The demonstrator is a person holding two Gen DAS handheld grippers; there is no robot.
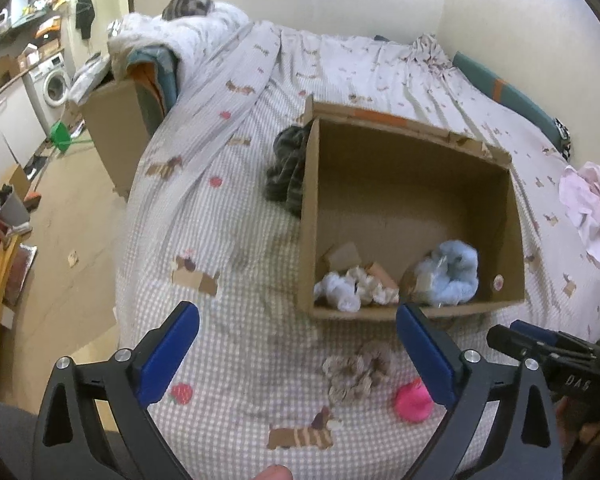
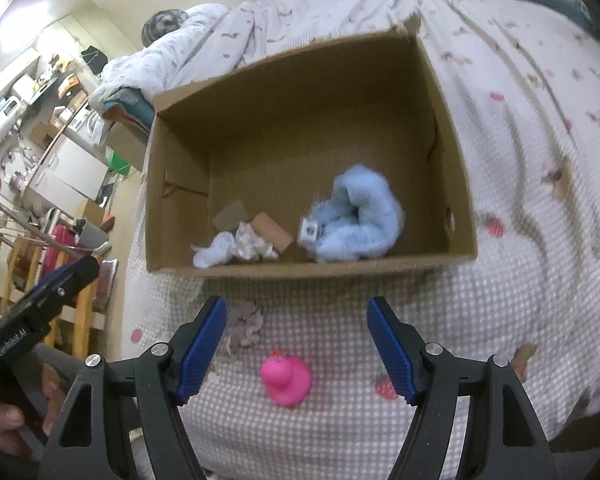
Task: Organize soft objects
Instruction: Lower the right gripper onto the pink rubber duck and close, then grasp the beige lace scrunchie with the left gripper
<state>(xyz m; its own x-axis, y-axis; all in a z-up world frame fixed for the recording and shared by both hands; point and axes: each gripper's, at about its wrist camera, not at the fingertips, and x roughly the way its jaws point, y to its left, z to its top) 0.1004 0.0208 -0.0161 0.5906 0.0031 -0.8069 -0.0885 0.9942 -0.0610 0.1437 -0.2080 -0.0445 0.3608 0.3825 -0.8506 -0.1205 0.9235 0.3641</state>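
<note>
1. Left gripper (image 1: 298, 346): jaws spread wide and empty, poised over the checked, dog-print bedspread (image 1: 240, 240), short of the box.
2. Dark striped cloth bundle (image 1: 286, 168): it lies on the bed against the box's left outer wall. Not yet stowed.
3. Open brown cardboard box (image 2: 172, 184): it sits on the bed. Along its near wall lie a small white-and-pale-blue crumpled cloth (image 2: 216, 252), a tan card scrap (image 2: 272, 232) and a fluffy light-blue plush item (image 2: 360, 216). These appear to be stowed already.
4. Beige frilly fabric piece (image 1: 358, 368): it is on the bedspread just in front of the box, between the left jaws in the left wrist view. Outstanding.
5. Bright pink rubber duck (image 2: 286, 378): it is on the bedspread just beside the beige piece, centred between the jaws of the right gripper (image 2: 296, 344), which are spread and empty. Outstanding.
6. Pale pink crumpled garment (image 1: 590, 208): it lies on the bed well to the right of the box. Outstanding.
7. Assessment: the task is partly done, with roughly four items left loose.
</note>
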